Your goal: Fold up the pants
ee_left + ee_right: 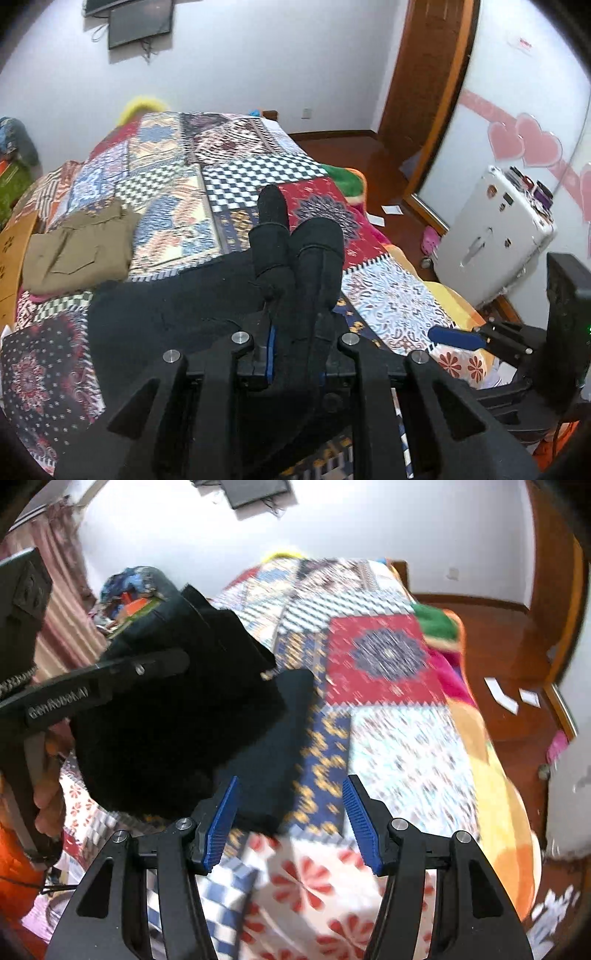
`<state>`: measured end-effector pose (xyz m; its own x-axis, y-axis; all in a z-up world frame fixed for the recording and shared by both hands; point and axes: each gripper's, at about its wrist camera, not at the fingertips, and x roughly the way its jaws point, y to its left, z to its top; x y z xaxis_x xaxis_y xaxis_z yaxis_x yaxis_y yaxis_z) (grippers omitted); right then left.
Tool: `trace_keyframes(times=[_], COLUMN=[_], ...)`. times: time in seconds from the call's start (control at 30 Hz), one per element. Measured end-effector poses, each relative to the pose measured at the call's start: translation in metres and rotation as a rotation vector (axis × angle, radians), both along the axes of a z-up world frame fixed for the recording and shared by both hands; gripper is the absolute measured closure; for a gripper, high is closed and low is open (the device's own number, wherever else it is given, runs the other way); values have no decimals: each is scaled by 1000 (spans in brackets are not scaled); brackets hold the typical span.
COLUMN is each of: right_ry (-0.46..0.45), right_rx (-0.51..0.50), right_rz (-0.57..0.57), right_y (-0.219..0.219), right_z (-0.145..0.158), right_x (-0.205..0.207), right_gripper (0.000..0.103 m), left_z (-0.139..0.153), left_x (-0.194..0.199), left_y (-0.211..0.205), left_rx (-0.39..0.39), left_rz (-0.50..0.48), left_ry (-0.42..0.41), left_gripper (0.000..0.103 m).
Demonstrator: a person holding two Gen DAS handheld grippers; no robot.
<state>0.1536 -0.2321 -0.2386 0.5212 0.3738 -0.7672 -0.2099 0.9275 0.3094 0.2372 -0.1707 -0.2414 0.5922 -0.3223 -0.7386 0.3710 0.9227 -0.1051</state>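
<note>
- I have the left tongs (291, 240) clamped on a bunched fold of the black pants (166, 306); the dark cloth wraps over both fingers and hides the blue pads, so the grip reads as tight.
- From the right wrist view, that held bundle hangs in the air above the patchwork quilt (399, 738), while another part of the pants lies flat on the quilt just ahead of my right tongs (290, 819).
- My right tongs stand half open with nothing between the blue pads (360, 812); they hover over the quilt near the flat part of the pants.
- A folded olive garment (77, 247) lies on the quilt well away from the black pants, toward the far left side of the bed.
- I judge the step in hand to be carrying one end of the pants across to lay it over the rest.
- Next, I would need the free tongs to pin or pinch the flat edge so the layers line up, then lower the held end without dragging the cloth.
</note>
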Motion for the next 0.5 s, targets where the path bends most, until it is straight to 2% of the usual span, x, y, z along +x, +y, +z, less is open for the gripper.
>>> trace_keyframes(times=[0.13, 0.23, 0.37, 0.5], right_ry=[61, 53, 34, 42], right_rx=[35, 59, 55, 54], right_rz=[-30, -53, -75, -96], right_y=[-14, -23, -29, -37], right_z=[-18, -15, -9, -10], right_x=[-3, -5, -7, -11], right_gripper=[48, 48, 48, 48], left_z=[-7, -23, -53, -67], left_x=[-6, -14, -21, -32], left_y=[-13, -34, -48, -52], left_rx=[21, 94, 173, 224], left_rz=[-54, -130, -183, -216], left_ry=[-11, 7, 65, 60], left_gripper=[88, 87, 87, 85])
